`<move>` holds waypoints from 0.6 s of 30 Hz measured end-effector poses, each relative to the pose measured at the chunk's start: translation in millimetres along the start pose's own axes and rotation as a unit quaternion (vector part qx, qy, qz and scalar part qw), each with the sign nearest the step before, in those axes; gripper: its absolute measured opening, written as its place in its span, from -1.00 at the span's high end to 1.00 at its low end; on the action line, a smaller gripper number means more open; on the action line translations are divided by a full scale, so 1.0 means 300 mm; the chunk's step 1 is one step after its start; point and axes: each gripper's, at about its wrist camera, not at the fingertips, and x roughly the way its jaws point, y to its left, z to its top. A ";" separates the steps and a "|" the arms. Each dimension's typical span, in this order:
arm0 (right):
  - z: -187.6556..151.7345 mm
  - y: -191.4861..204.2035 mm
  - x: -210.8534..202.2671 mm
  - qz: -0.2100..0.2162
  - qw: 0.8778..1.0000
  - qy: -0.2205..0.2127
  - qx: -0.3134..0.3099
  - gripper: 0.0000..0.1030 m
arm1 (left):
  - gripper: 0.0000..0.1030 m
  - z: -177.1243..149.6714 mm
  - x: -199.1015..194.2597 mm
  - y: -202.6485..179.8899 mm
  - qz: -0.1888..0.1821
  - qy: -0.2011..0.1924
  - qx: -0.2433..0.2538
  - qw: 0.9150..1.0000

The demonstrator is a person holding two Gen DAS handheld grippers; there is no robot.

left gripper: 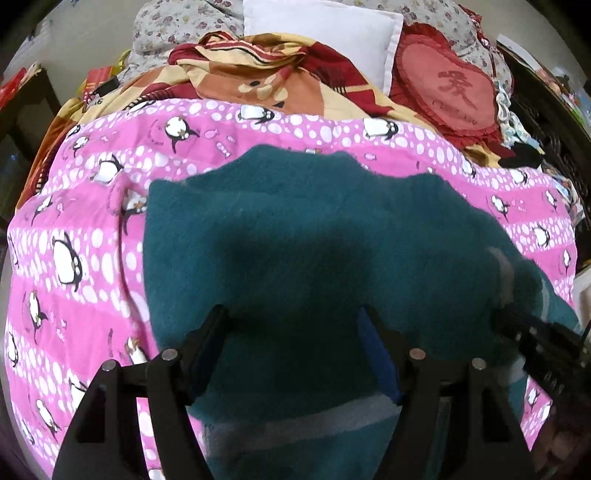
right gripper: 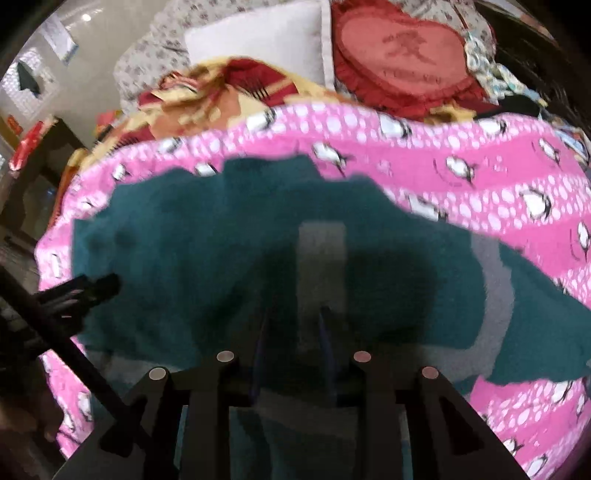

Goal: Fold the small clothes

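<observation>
A teal fleece garment (left gripper: 295,221) (right gripper: 184,251) with grey stripes (left gripper: 295,417) lies spread on a pink penguin quilt (left gripper: 74,240) (right gripper: 480,177). My left gripper (left gripper: 291,321) points down over the garment's near-left part. It is open wide, with cloth below it and nothing pinched; its tip (right gripper: 107,284) also shows in the right wrist view. My right gripper (right gripper: 295,321) hangs over the garment's right part, jaws narrow, with a grey stripe (right gripper: 321,258) running between them. Blur hides whether the pads press on the cloth. From the left wrist view, the right gripper (left gripper: 509,325) shows at the garment's right edge.
Past the quilt lie a rumpled red-and-orange blanket (left gripper: 258,74), a white pillow (left gripper: 321,29) and a red heart cushion (left gripper: 450,88). Dark furniture (left gripper: 22,107) stands at the left, and a dark bed frame (left gripper: 546,122) runs along the right. A hand (left gripper: 561,443) holds the right gripper.
</observation>
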 end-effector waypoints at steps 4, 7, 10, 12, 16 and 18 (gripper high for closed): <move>0.005 0.008 -0.011 -0.009 1.000 0.006 0.008 0.44 | -0.37 -0.026 0.003 0.028 -0.004 0.006 0.004 1.000; 0.001 0.003 -0.043 -0.012 1.000 0.004 0.024 0.44 | -0.37 -0.037 -0.007 0.043 -0.014 0.007 0.004 1.000; -0.017 -0.009 -0.032 -0.025 0.999 0.007 0.042 0.27 | -0.37 -0.045 0.003 0.049 -0.015 0.013 0.009 1.000; -0.028 -0.018 -0.008 -0.025 0.998 0.012 0.056 0.26 | -0.38 -0.050 0.018 0.050 -0.014 0.020 0.010 1.000; -0.036 -0.025 -0.012 -0.018 0.998 0.005 0.055 0.25 | -0.43 -0.065 0.041 0.023 0.010 0.029 0.021 0.999; -0.037 -0.036 -0.023 -0.003 0.999 0.004 0.052 0.25 | -0.43 -0.073 0.021 0.007 0.017 0.025 0.015 0.999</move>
